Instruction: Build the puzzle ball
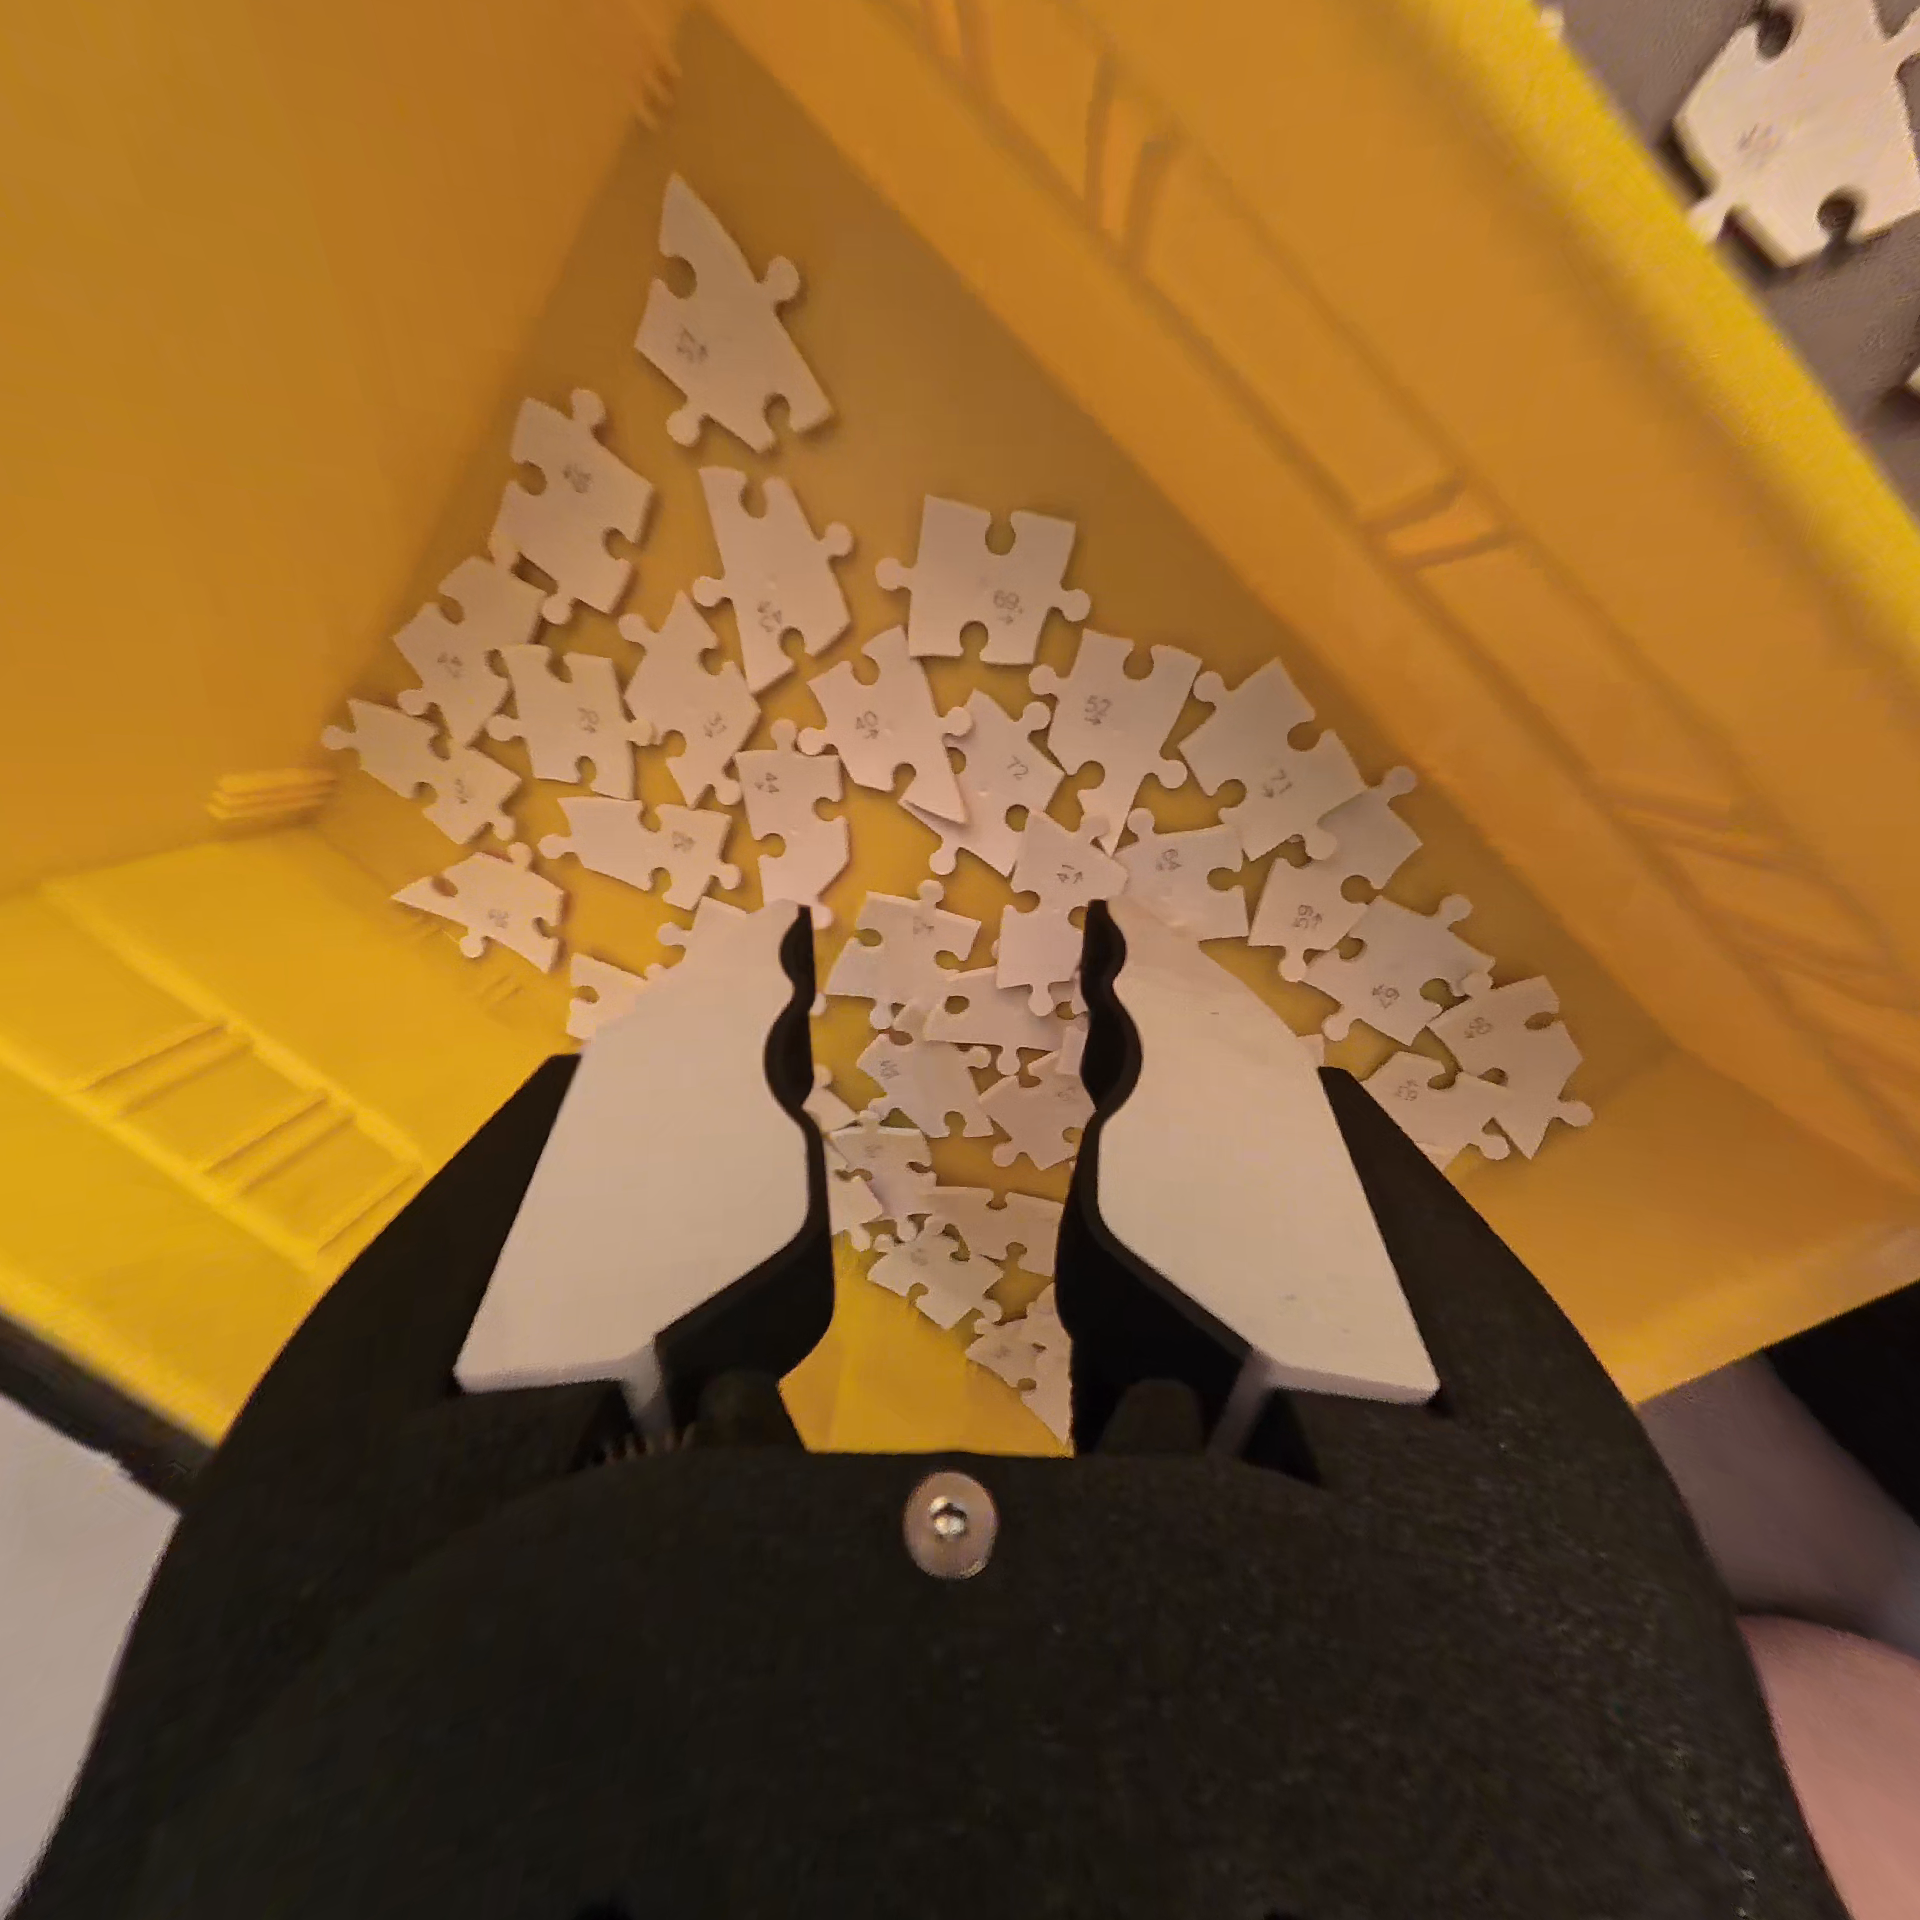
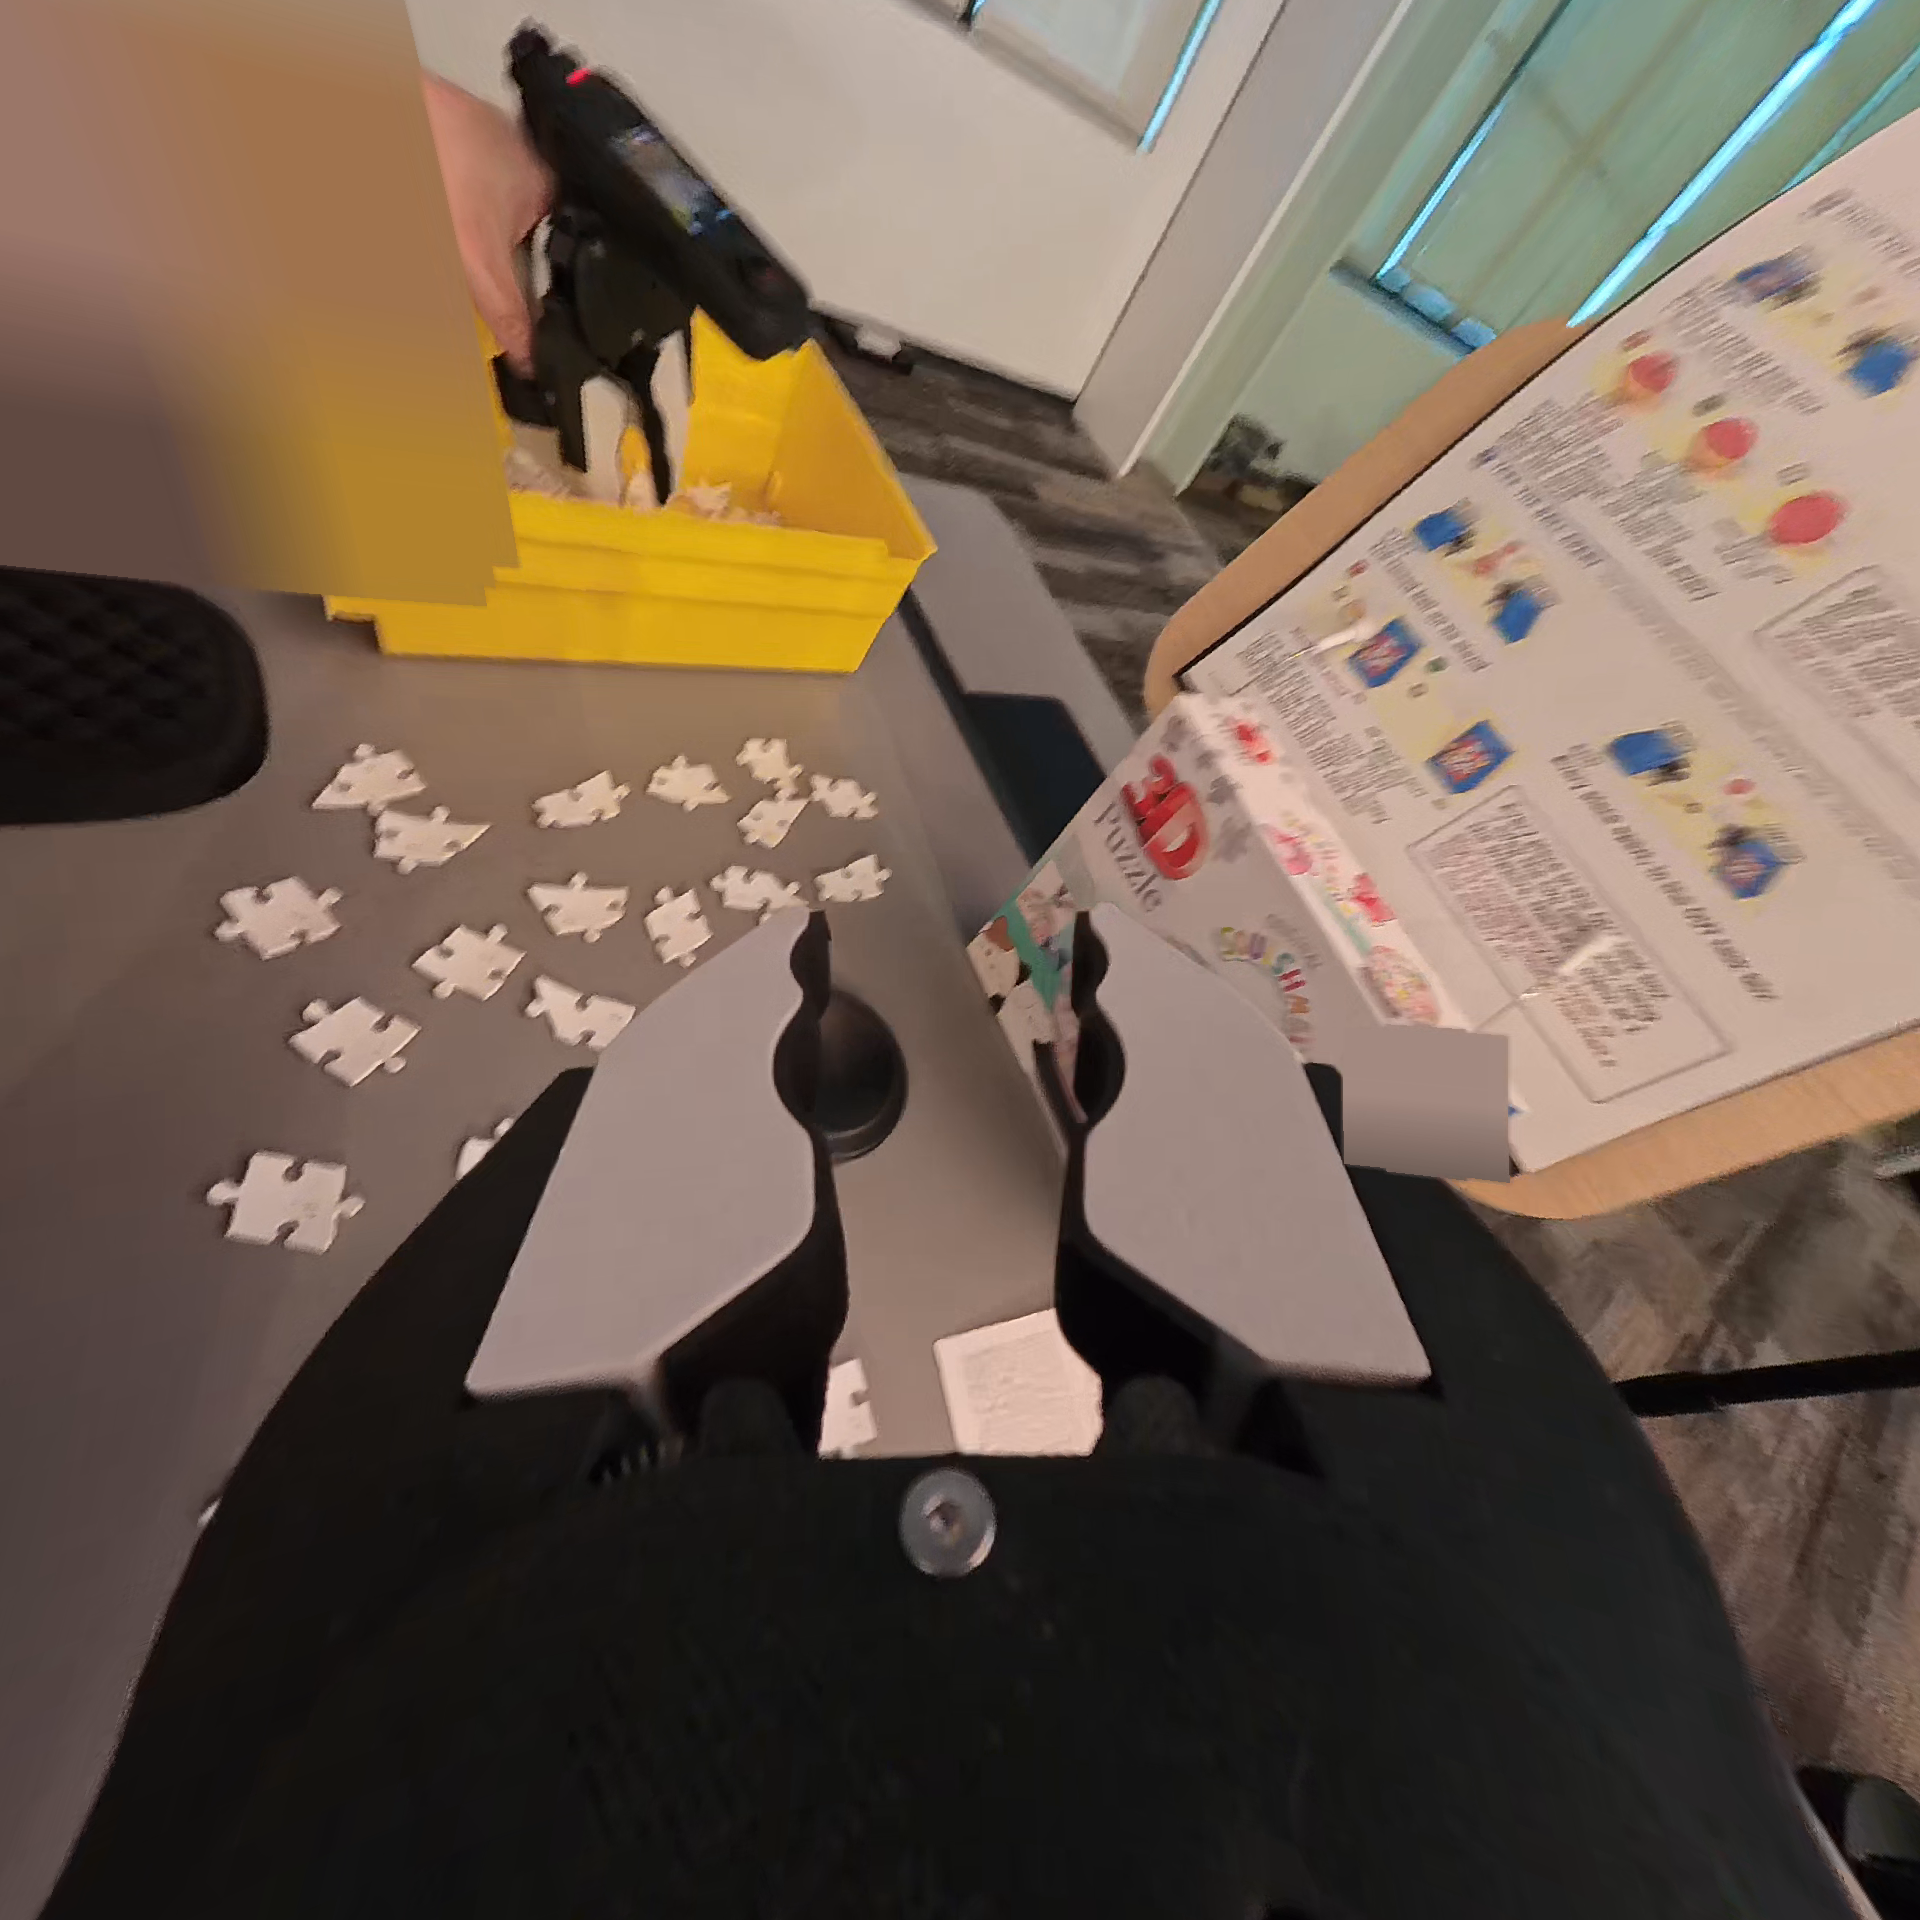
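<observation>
Left wrist view only: the inside of the yellow bin [image 1: 1351,436] is seen, with a heap of white puzzle pieces [image 1: 935,810] lying blank side up on its floor, most piled toward the near right wall, some overlapping. The left gripper [image 1: 945,914] is held inside the bin just above the heap, jaws parted, nothing between them. Contact between its fingertips [image 1: 800,925] and the pieces cannot be told. One more loose piece [image 1: 1787,135] is seen outside the bin, beyond its right wall.

Right wrist view only: the whole layout. The bin [image 2: 665,603] is set at the far edge of the grey surface [image 2: 135,1039]. The left gripper [image 2: 613,457] is seen from outside, angled down into the bin, gripped by a hand [image 2: 488,208]. Near side of the bin, scattered puzzle pieces [image 2: 468,961] are spread flat on the surface, mostly apart from each other. Right of those, a black round stand [image 2: 857,1070] sits on the surface, partly hidden behind the right gripper's finger. Right of the bin, the puzzle box [image 2: 1226,894] lies at the surface edge, partly covered by an instruction sheet [image 2: 1621,665] on a wood-edged board [image 2: 1299,499]. A small printed paper [image 2: 1023,1382] lies near the gripper base.

The right gripper [image 2: 951,925] is held above the surface, near side of the bin, pointing at the gap between stand and box; jaws parted, empty. No assembled ball is visible; pieces are all loose.
</observation>
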`<state>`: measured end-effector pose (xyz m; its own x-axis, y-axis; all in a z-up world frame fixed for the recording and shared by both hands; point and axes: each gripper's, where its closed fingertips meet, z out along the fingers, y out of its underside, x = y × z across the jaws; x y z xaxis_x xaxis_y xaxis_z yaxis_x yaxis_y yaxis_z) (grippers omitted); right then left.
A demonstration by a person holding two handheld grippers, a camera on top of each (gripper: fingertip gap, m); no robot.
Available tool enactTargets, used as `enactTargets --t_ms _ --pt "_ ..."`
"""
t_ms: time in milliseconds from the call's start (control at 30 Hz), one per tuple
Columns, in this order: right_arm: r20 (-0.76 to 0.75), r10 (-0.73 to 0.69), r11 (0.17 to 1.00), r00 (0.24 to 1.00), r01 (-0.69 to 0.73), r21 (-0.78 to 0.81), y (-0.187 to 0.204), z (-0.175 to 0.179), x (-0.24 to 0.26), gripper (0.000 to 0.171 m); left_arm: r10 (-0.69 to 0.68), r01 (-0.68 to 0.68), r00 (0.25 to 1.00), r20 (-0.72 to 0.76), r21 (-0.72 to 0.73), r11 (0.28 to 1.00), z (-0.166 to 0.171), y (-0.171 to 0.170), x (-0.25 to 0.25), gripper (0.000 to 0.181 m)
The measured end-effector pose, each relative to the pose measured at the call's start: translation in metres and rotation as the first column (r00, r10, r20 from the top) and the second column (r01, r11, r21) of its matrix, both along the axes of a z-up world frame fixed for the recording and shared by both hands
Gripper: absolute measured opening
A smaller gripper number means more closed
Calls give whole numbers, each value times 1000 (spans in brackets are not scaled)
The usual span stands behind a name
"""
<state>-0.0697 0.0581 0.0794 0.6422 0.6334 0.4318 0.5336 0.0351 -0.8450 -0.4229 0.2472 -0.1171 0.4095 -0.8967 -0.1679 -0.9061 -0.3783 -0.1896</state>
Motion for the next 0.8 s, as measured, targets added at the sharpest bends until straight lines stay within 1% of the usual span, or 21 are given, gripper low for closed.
enactTargets --t_ms 100,167,233,333,400,467,567,667,700,733,767,800 --pt "-79 -21 996 997 28 85 -2 23 8 46 1 -3 1000 29 60 998 18 0 3 49" --pt "-161 -32 987 986 56 151 -4 41 17 48 4 -9 999 53 107 994 32 1 5 49" --pt "-240 -29 981 970 74 182 -6 54 26 51 -1 -17 994 107 170 985 49 5 10 49" --pt "-321 -48 968 946 123 219 -7 66 44 55 2 -77 964 266 272 959 86 13 23 47" --pt "-358 -67 962 931 156 225 -5 69 54 58 5 -135 923 385 311 941 112 15 30 47" --pt "-360 -86 956 929 178 232 -3 69 61 63 -16 -186 878 478 373 909 140 16 35 48" --pt "-359 -127 916 925 248 315 -6 80 68 71 -94 -230 779 620 422 877 180 7 50 50" --pt "-337 -163 886 927 288 363 -10 88 69 74 -189 -261 642 743 444 857 217 -10 66 56" --pt "-331 -175 880 927 298 371 -11 89 70 73 -228 -265 577 784 444 856 229 -18 73 61" --pt "-330 -193 872 924 316 375 -11 90 73 70 -272 -260 496 825 440 860 241 -28 81 70" --pt "-332 -213 863 919 336 377 -11 90 76 67 -307 -251 414 857 432 866 250 -39 88 73" --pt "-333 -227 856 915 351 381 -10 90 79 65 -338 -244 341 877 430 869 258 -49 94 73"
